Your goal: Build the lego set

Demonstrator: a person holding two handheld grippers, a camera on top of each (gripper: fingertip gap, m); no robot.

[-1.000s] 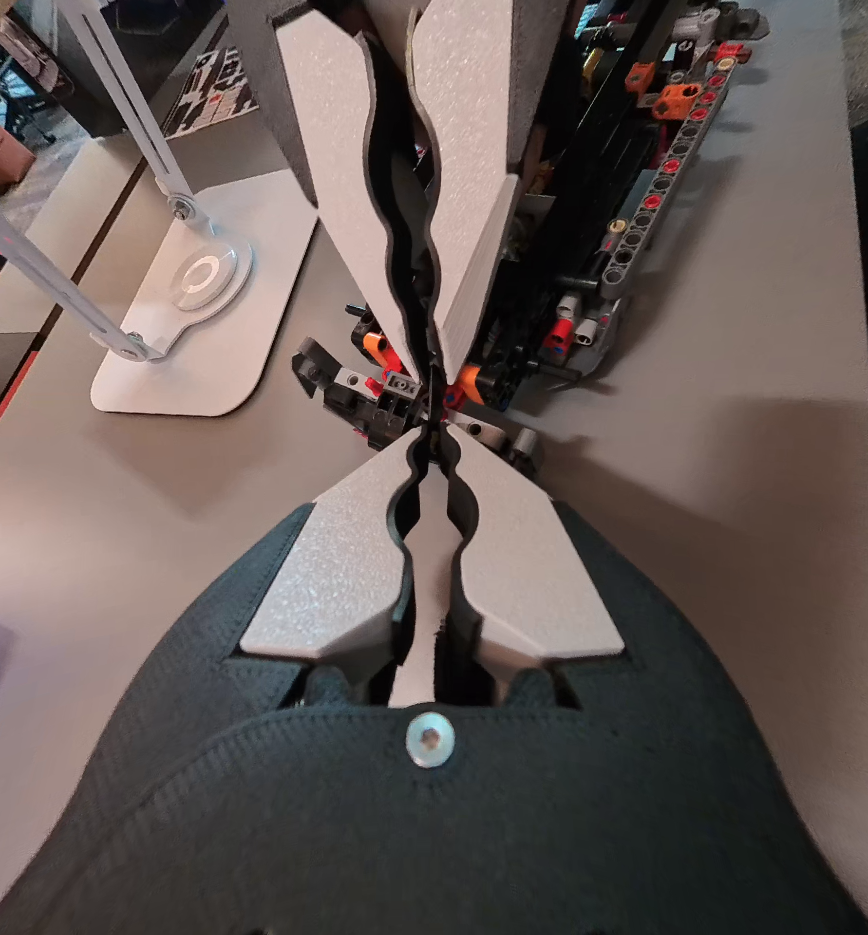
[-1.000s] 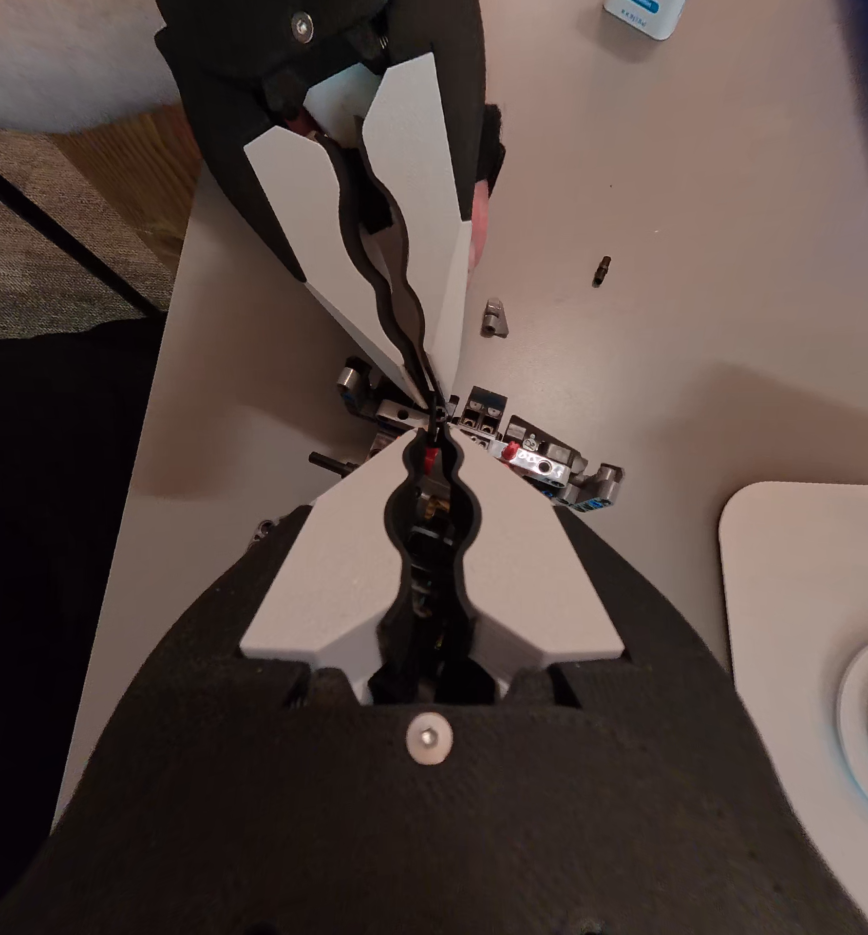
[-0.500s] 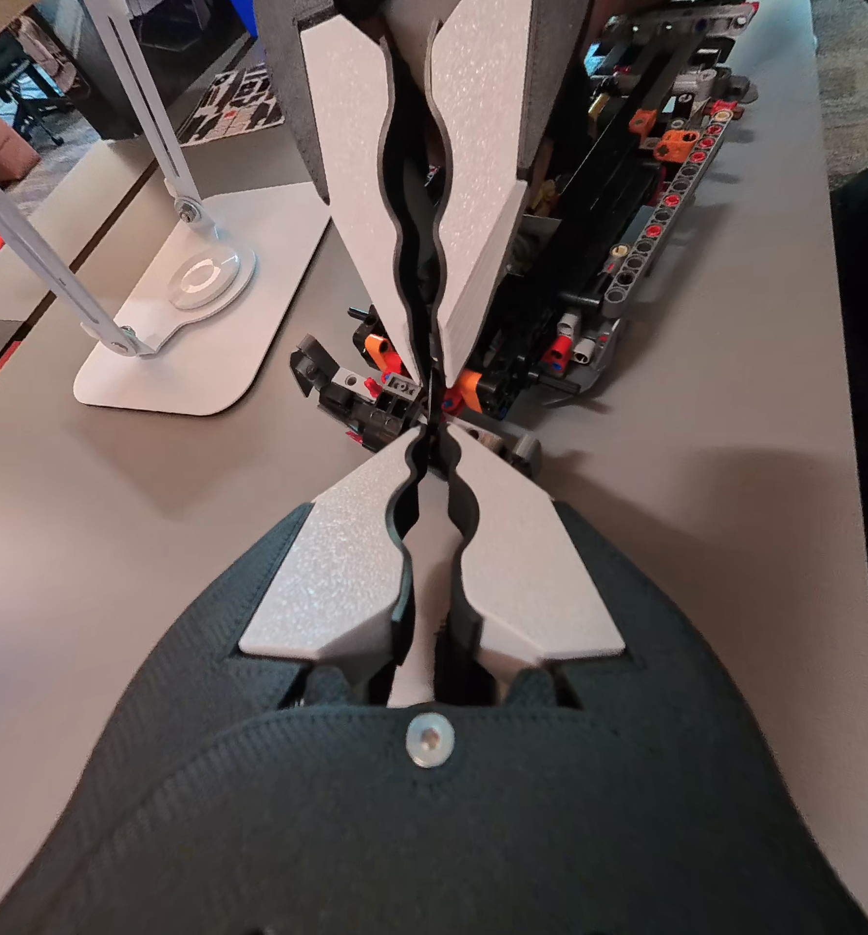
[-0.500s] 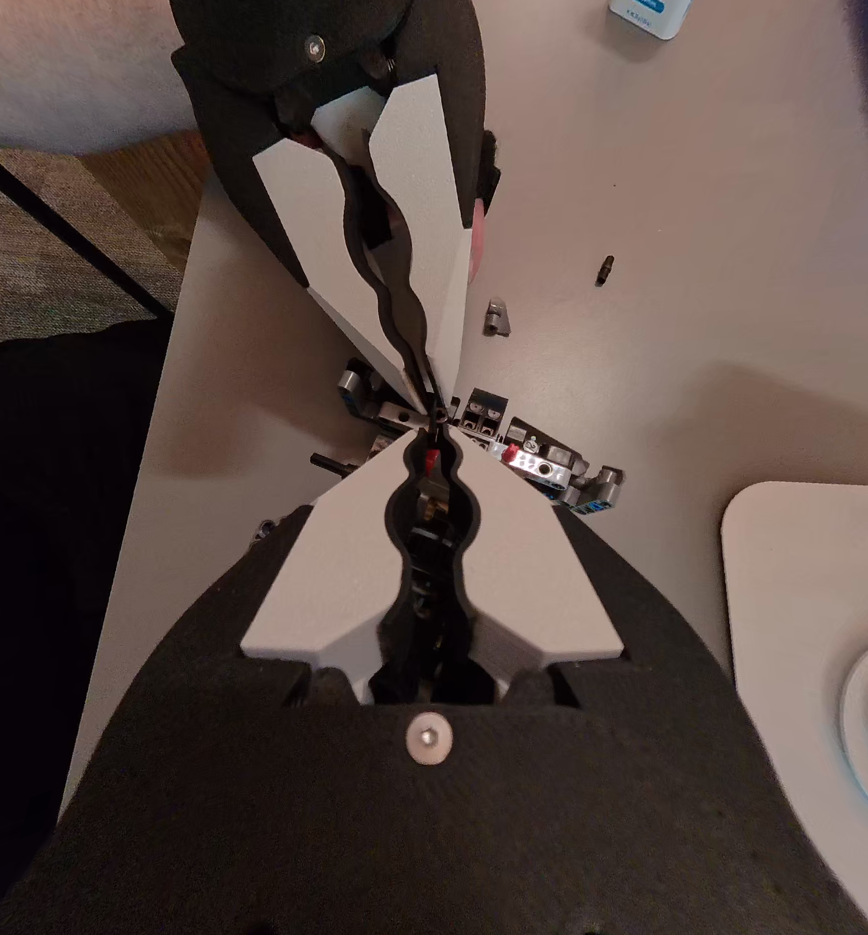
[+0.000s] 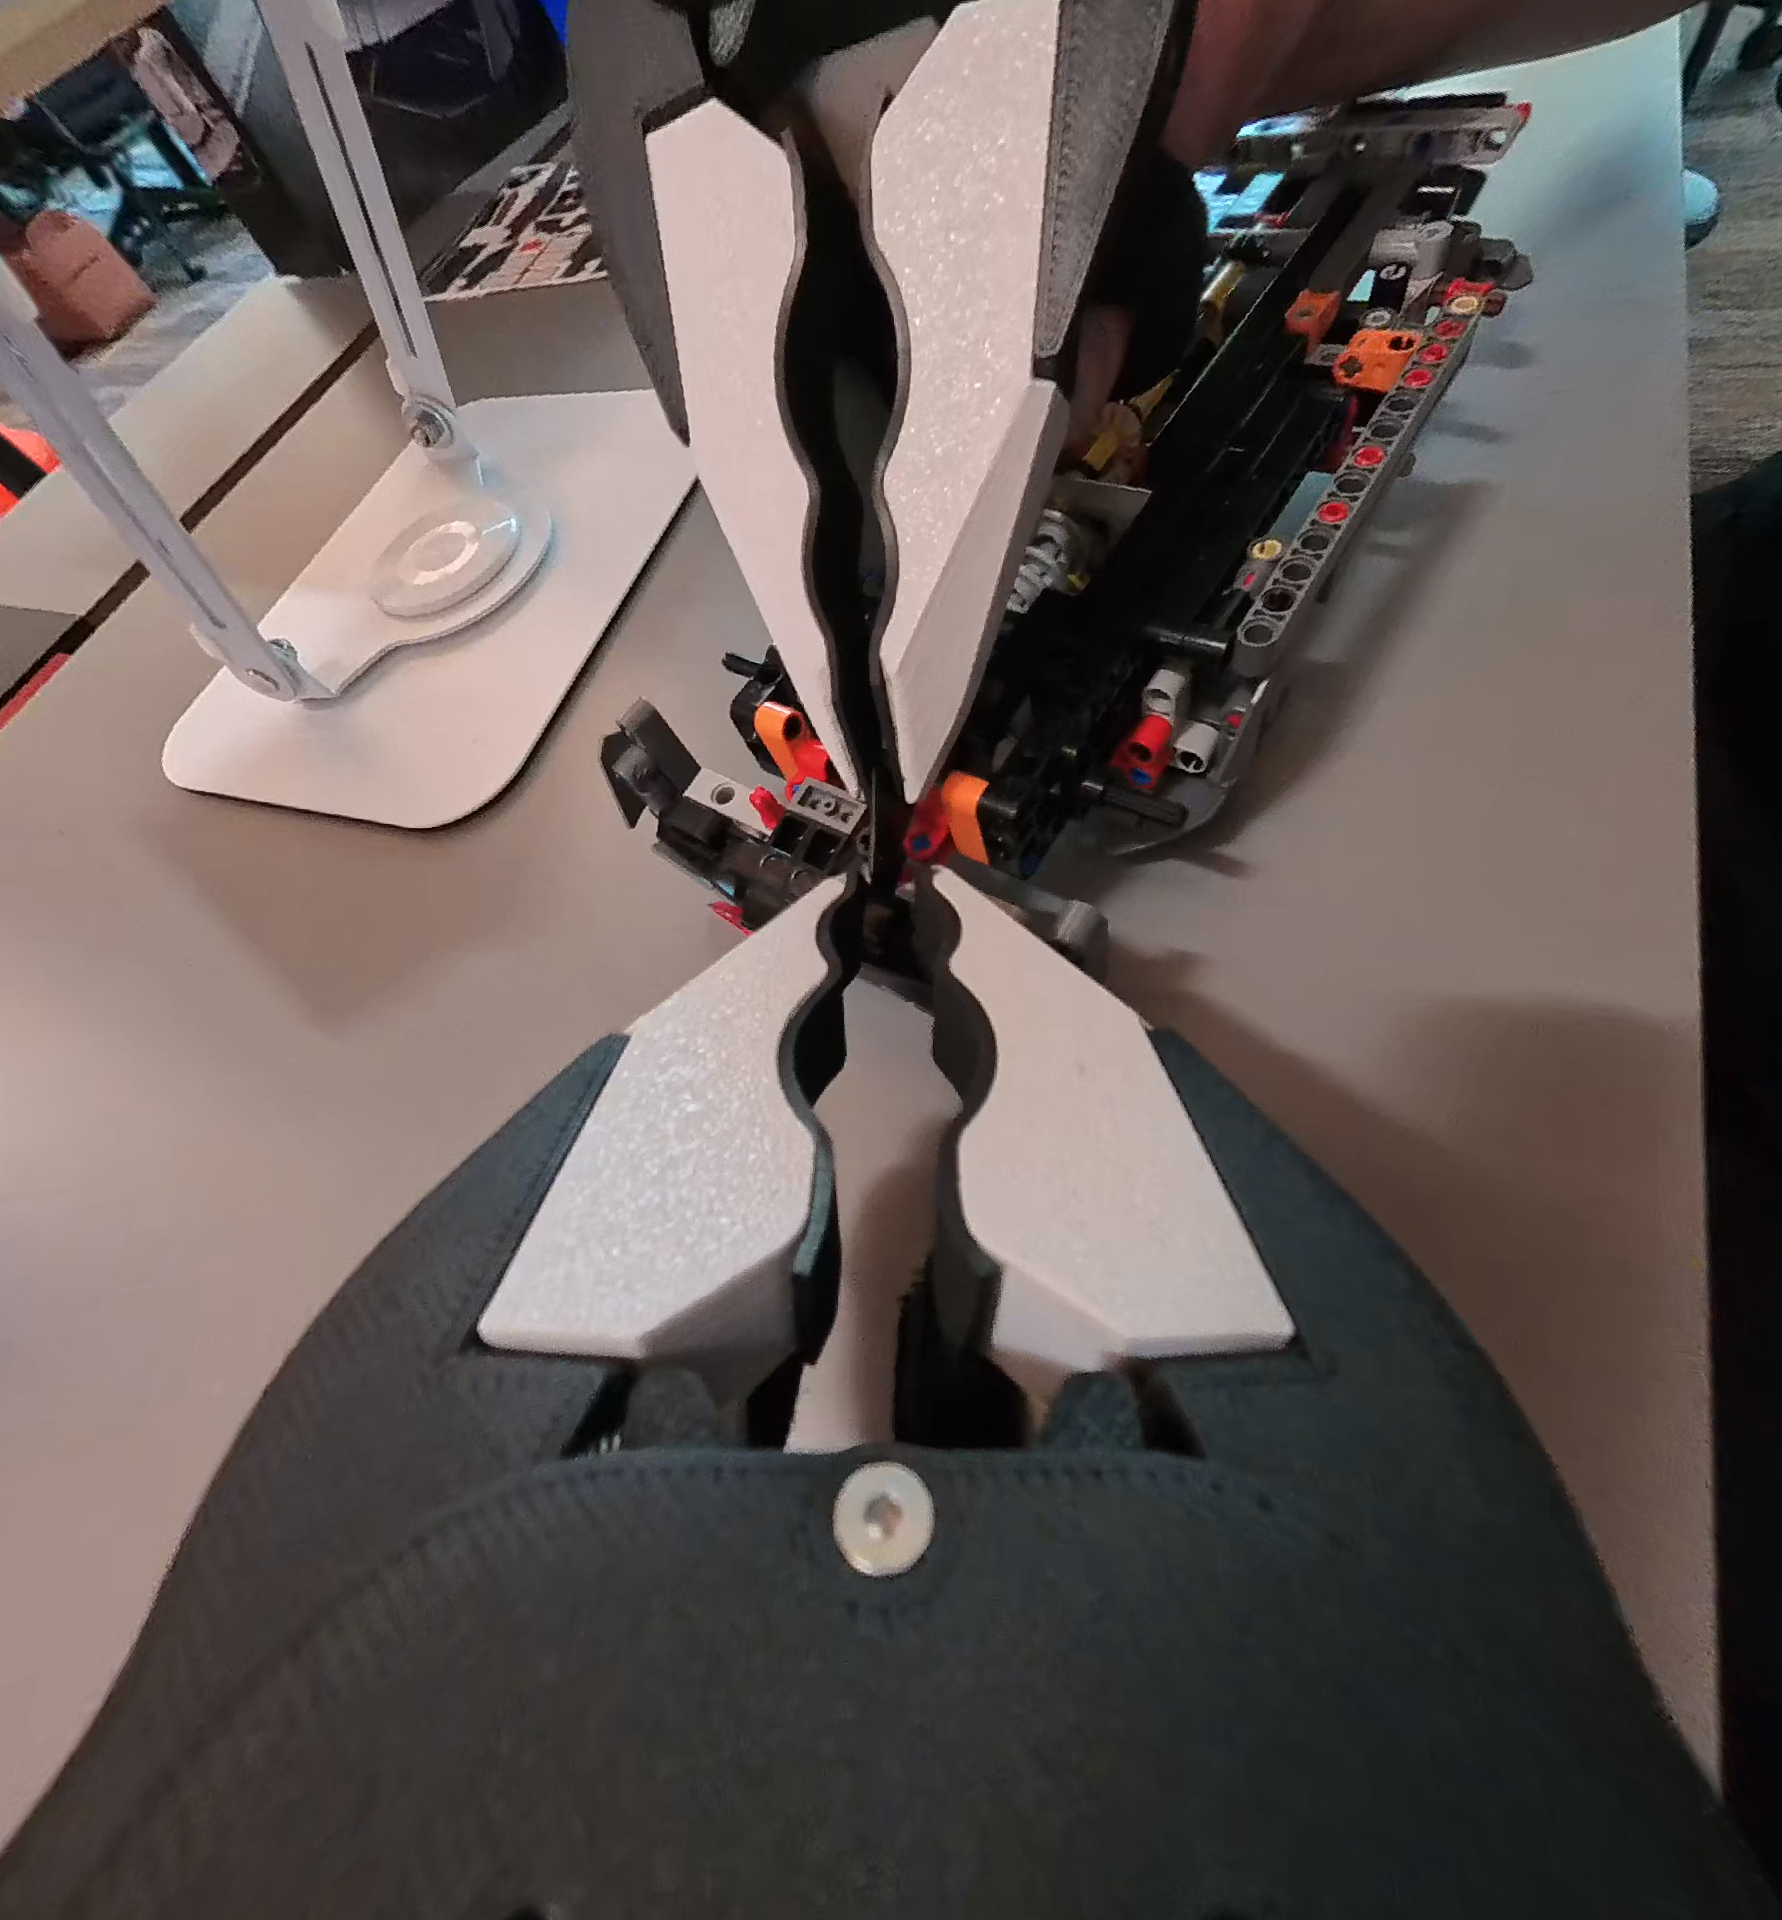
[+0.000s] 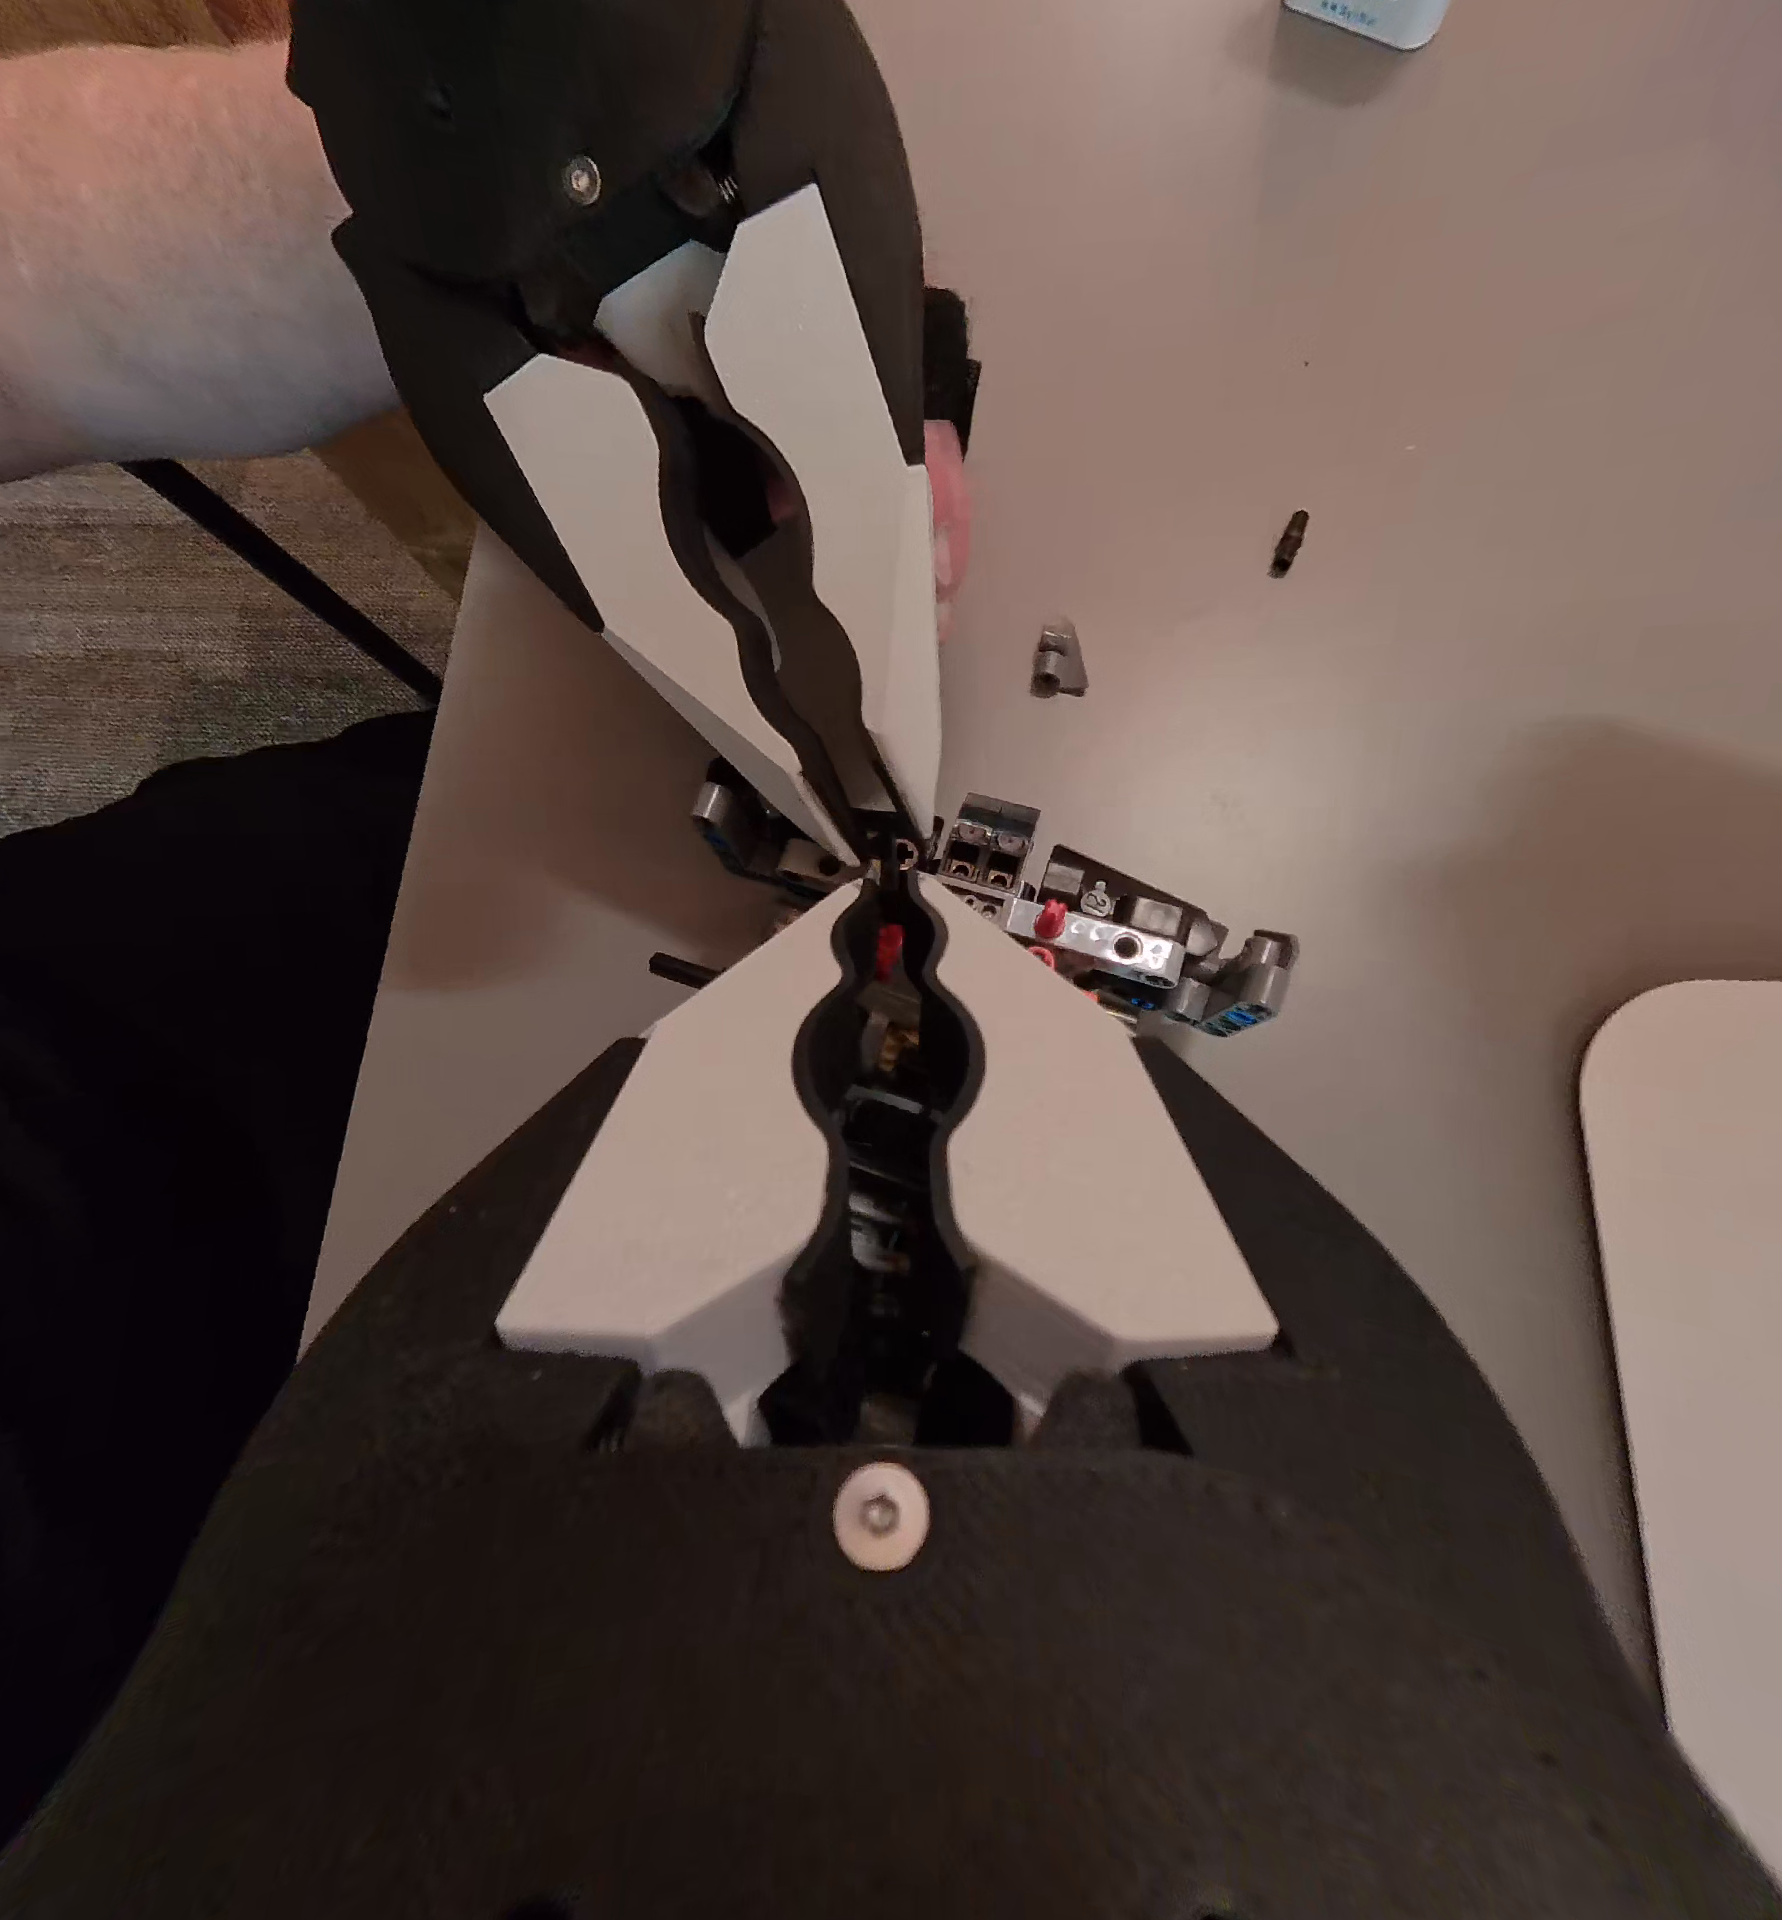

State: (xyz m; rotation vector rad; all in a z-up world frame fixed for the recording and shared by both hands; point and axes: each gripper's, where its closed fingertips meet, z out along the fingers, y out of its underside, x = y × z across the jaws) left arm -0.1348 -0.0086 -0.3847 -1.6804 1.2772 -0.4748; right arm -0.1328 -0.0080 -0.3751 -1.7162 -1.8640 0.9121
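Two white-fingered grippers meet tip to tip over a long black-and-grey lego chassis (image 5: 1230,582) on a beige table (image 5: 1438,1039). The left gripper (image 5: 882,904) and right gripper (image 6: 887,883) each have jaws pressed nearly together, pinching a small black part at the chassis's front end.

Opposed close wrist views, shared model (image 5: 1209,582)
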